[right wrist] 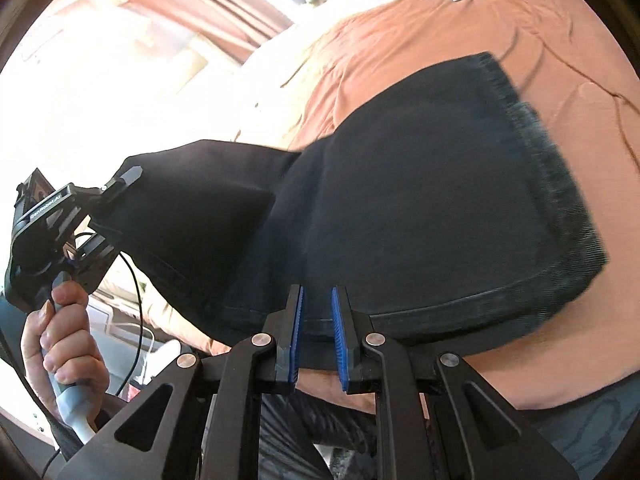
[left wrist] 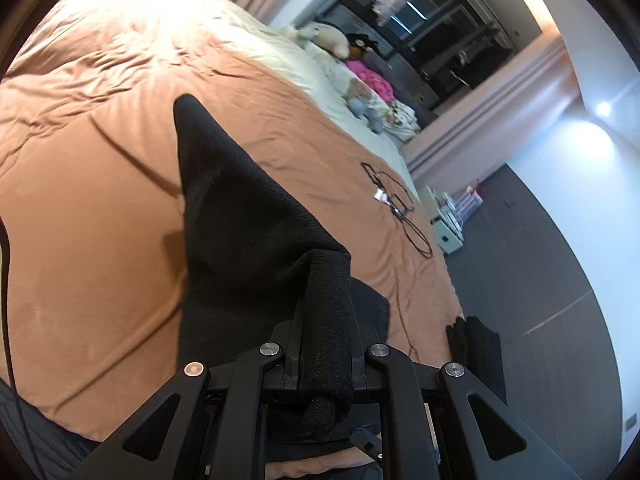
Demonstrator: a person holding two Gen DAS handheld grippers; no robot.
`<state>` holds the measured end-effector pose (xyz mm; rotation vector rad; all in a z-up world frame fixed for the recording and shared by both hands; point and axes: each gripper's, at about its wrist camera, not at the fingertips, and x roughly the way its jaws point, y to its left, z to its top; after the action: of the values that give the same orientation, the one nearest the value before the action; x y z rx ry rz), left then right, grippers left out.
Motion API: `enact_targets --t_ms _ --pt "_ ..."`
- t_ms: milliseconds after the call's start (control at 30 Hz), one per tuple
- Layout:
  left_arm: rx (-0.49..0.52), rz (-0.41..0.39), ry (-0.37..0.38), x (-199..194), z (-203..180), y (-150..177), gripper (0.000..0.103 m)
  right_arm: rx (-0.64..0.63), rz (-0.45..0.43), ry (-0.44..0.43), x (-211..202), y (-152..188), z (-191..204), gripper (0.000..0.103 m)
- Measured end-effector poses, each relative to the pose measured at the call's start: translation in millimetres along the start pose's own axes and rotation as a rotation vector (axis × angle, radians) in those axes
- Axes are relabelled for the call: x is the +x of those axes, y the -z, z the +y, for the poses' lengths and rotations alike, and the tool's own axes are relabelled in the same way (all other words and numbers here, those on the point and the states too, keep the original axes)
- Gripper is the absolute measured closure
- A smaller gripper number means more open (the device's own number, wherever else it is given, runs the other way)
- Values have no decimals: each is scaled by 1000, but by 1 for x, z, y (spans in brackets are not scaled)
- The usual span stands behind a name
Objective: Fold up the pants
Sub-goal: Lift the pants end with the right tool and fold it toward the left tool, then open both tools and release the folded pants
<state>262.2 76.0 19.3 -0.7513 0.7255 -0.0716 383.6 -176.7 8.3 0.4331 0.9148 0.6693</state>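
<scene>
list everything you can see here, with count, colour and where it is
pants: 1, black, spread on the duvet, one end lifted
duvet: 1, terracotta, covering the bed
sheet: 1, cream, far end of the bed
soft toys: several, beige and grey, on the sheet
cable: 1, black with a white plug, on the duvet
drawer unit: 1, white, on the dark floor beside the bed
left gripper: 1, black, jaws clamped on the lifted pants end
right gripper: 1, black, blue-lined jaws apart over the pants' edge
left hand: 1, around the left gripper's handle
</scene>
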Motion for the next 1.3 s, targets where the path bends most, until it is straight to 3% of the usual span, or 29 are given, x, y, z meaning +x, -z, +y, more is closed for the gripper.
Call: enact_targets --t_ms 167,433,867,933,967,1100,1133,1233,1300 --pt "42 23 37 14 -30 4 90 43 -53 2 -35 5 -33 64" --pt "63 117 94 61 -64 23 90 95 -99 19 -53 26 -48 64" --pt "43 315 112 156 -82 86 89 182 -115 102 -83 21 -91 64" --pt "30 346 114 163 -79 91 85 198 -113 118 -87 19 -96 64" --pt "25 360 121 164 -78 92 78 204 -115 121 -89 18 -98 64" --pt "35 359 151 155 -77 93 37 215 -145 114 -98 14 -92 64" --pt "48 340 140 149 -76 91 34 212 -151 111 -100 14 -90 63" --pt "52 310 129 133 -61 81 30 183 -178 116 -100 11 -76 41" --pt "49 294 109 124 -48 76 30 151 -185 119 -95 8 -67 40"
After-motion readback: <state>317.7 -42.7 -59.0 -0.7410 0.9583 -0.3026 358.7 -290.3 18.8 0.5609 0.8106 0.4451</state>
